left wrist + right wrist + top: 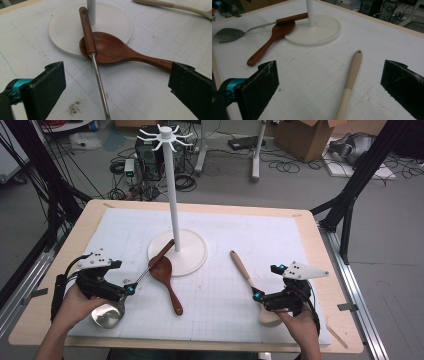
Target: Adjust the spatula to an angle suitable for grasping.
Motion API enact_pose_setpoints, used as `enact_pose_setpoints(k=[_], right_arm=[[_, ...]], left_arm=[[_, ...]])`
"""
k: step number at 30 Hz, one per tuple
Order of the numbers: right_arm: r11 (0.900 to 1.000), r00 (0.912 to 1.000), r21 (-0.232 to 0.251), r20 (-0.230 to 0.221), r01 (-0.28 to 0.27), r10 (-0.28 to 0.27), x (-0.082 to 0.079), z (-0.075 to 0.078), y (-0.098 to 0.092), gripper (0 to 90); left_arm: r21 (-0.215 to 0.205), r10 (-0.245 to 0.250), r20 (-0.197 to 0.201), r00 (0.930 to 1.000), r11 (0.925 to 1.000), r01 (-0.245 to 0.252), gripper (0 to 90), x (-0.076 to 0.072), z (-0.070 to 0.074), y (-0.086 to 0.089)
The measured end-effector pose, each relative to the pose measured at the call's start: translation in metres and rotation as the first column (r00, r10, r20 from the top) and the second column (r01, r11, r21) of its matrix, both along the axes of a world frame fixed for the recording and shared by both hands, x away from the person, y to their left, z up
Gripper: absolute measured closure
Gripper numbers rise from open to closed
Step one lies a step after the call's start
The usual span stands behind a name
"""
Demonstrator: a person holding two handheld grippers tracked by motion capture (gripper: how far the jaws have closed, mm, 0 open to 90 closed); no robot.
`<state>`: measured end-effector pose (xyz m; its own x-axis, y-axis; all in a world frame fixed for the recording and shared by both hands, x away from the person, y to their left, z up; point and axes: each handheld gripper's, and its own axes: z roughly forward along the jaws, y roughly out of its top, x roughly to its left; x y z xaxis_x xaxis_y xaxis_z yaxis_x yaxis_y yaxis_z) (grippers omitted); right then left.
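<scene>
Both hand-held grippers gape wide and empty; the left hand-held gripper (110, 82) straddles the ladle (98, 80), whose thin steel shaft looks slippery, so its wooden handle seems the better place to grip. The right hand-held gripper (329, 85) frames the light, stiff pale spoon (350, 80).

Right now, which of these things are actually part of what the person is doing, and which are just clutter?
In the job:
- metal ladle, between the open left gripper jaws
- pale wooden spoon, between the open right gripper jaws
- dark wooden spoon
- white hook stand

Lying about:
- cardboard box
- floor cables

Before you, the ladle (131, 287) lies across the wooden spoon (166, 279) on the stand's base (192, 251); the spatula (248, 280) lies right, apart.
</scene>
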<state>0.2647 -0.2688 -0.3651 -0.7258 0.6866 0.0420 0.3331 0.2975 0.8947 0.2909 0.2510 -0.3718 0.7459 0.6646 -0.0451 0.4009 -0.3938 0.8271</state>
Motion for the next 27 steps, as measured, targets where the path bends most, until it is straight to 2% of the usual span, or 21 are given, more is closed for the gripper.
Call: enact_pose_setpoints(k=[12,20,24,27], right_arm=[[1.0,0.9997,0.009,0.012,0.024,-0.024,-0.0031,0.0026,-0.0063,0.4],[1.0,0.9998,0.009,0.009,0.017,-0.018,-0.0031,0.0031,-0.0056,0.4],[1.0,0.9997,0.011,0.014,0.021,-0.022,-0.0035,0.0035,-0.0068,0.4],[1.0,0.9996,0.007,0.013,0.024,-0.024,-0.0038,0.0035,-0.0071,0.4]], left_arm=[[0.004,-0.015,-0.006,0.9999,0.9999,0.015,1.9,0.0,0.0001,-0.0003],[0.0,0.01,0.006,0.9999,0.9999,-0.01,2.7,-0.0018,0.003,0.0037],[0.009,0.012,0.0,0.9999,0.9999,-0.012,11.2,0.0006,0.0,0.0045],[0.016,0.018,-0.002,0.9998,0.9997,-0.018,13.1,0.0027,-0.0015,0.0048]])
